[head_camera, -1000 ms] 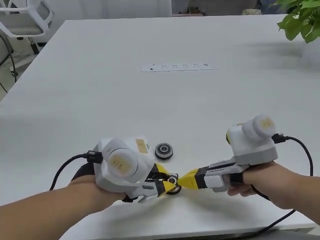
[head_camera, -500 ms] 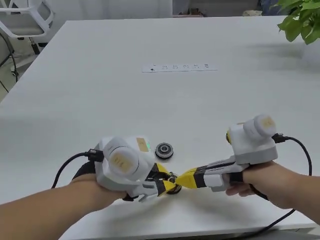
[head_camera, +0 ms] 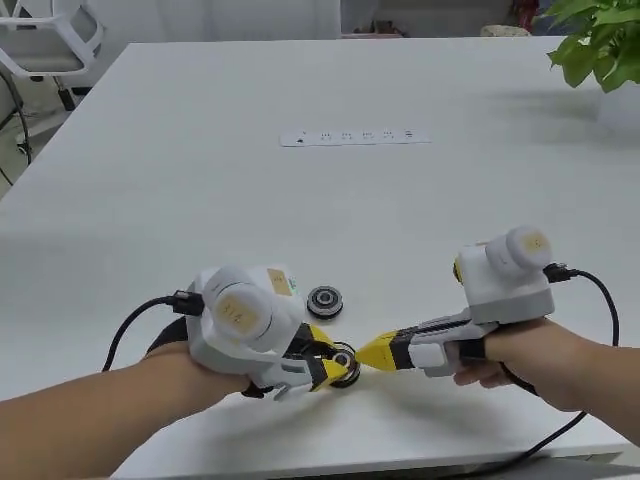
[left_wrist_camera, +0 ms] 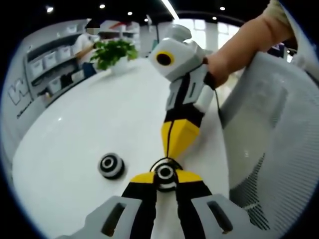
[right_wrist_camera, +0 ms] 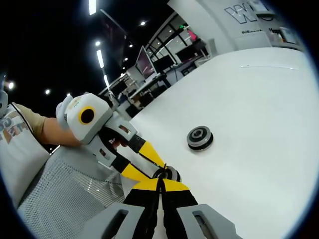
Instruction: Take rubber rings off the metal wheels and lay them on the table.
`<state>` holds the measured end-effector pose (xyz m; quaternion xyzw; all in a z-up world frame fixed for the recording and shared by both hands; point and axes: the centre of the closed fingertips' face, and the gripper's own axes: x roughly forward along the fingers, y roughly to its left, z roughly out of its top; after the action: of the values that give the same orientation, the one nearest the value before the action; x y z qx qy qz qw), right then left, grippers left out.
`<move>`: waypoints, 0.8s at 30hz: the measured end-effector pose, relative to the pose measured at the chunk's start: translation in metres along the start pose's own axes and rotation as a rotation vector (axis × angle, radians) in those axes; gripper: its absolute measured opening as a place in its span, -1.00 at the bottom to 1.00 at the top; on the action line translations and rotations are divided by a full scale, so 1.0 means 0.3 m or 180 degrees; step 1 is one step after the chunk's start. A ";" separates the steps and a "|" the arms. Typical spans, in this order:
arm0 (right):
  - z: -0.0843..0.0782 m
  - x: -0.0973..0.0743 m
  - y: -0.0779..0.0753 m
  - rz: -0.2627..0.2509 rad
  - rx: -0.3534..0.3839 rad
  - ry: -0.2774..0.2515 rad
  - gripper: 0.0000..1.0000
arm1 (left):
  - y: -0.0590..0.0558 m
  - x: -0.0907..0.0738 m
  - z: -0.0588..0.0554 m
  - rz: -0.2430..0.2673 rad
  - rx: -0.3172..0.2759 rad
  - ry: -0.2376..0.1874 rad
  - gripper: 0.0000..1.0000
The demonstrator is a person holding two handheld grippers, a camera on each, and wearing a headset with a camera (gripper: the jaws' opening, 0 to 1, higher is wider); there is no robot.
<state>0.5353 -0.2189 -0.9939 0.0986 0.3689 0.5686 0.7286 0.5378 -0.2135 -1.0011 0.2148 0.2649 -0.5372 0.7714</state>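
Wheel clamped in my left tongs; right tongs pinch its rubber ring. Head view adds a power strip.

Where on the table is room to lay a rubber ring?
Free: the table between power strip and loose wheel, and right of that wheel. Crowded: the near edge, where left gripper and right gripper meet at the held wheel.

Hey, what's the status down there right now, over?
Left gripper shut on a wheel. Right gripper pinching its rubber ring, ring not yet off. Second wheel lies apart on the table, not in the way.
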 end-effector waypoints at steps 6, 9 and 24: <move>0.007 -0.003 0.001 -0.0009 -0.0006 -0.0008 -1.00 | -0.014 -0.023 0.005 -0.0073 0.0035 0.0013 -0.61; 0.011 -0.004 0.003 -0.0007 -0.0008 -0.0013 -1.00 | -0.002 -0.048 0.025 -0.0062 -0.0036 -0.0073 -0.59; 0.021 0.001 0.027 0.0060 -0.0027 0.0032 -1.00 | 0.021 -0.192 0.025 -0.0008 -0.0272 -0.0312 -0.27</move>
<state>0.5333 -0.2140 -0.9849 0.0961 0.3692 0.5775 0.7218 0.5288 -0.1749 -0.9583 0.1549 0.2498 -0.5362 0.7912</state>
